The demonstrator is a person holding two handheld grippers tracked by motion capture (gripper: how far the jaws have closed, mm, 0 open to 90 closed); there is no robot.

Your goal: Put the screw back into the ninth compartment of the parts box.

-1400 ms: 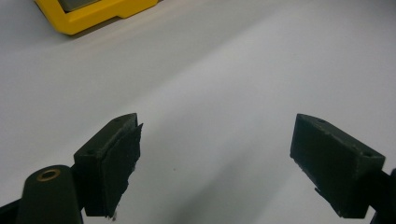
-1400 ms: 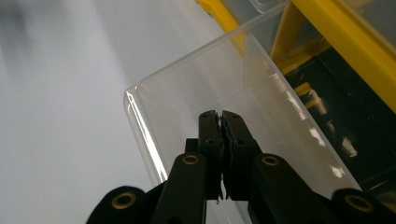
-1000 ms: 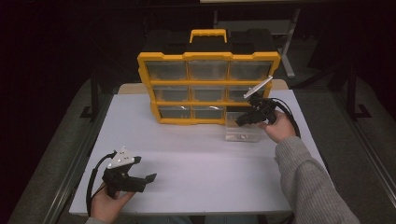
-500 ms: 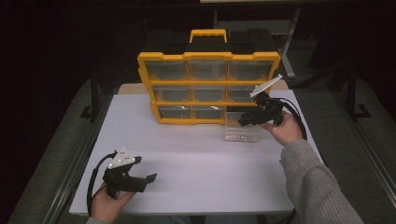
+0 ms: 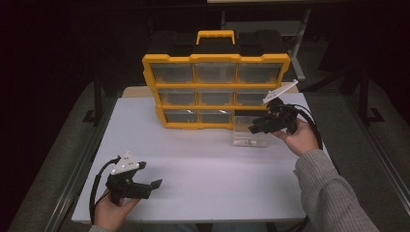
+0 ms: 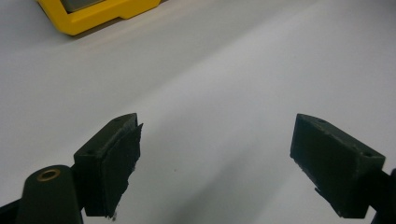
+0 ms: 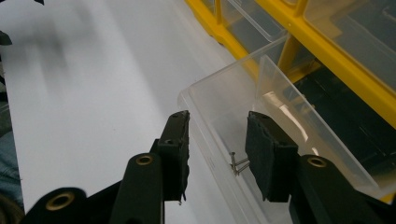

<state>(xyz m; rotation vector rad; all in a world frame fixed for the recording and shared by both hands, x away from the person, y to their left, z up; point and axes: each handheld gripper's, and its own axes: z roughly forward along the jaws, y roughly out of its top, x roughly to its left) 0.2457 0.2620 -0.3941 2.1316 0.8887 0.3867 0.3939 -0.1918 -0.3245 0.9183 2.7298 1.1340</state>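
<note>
My right gripper [image 5: 256, 127] straddles the clear drawer [image 5: 250, 136] front wall, jaws part-spread, nothing pinched; my left gripper [image 5: 152, 186] sits spread wide over the table [image 5: 212, 169].

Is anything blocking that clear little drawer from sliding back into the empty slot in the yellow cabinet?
Nothing visible. The clear drawer sits on the table right before the empty slot of the yellow cabinet. The right gripper, jaws open, straddles the drawer's front wall.

White table [image 5: 208, 169], two items on it.
Yellow drawer organizer [image 5: 216, 92] upright at the far edge; clear drawer [image 5: 250, 137] pulled out just beside it, possibly touching — hard to tell.
</note>
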